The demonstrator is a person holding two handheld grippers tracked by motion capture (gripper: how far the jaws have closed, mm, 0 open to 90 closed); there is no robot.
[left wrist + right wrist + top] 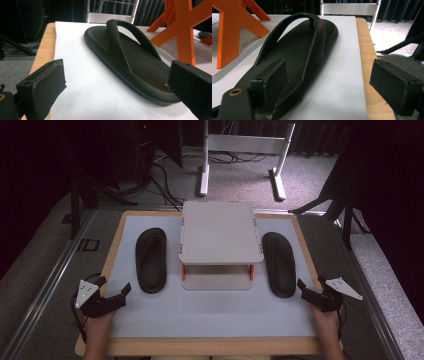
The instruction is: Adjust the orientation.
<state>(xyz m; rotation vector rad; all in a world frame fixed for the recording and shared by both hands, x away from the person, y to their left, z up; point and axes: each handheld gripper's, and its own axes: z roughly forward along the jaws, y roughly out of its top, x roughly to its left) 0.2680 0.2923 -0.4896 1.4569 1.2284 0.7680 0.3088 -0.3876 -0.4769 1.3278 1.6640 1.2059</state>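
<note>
1. Grey carpet floor (240,175) lies beyond the table.
2. A white table frame (243,150) stands at the far middle.
3. Black cables (165,180) trail across the floor, far left.
4. Dark curtains (402,10) close the far side; the room is dim.

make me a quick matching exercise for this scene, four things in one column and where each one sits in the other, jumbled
Things:
1. left flip-flop
2. right flip-flop
3. two-tier rack
4. left gripper

Places:
A. middle of the mat, between the flip-flops
B. near left corner of the mat, jaws open
C. left of the rack
D. right of the rack, beside the right gripper

Pairs: 1-C, 2-D, 3-A, 4-B
</note>
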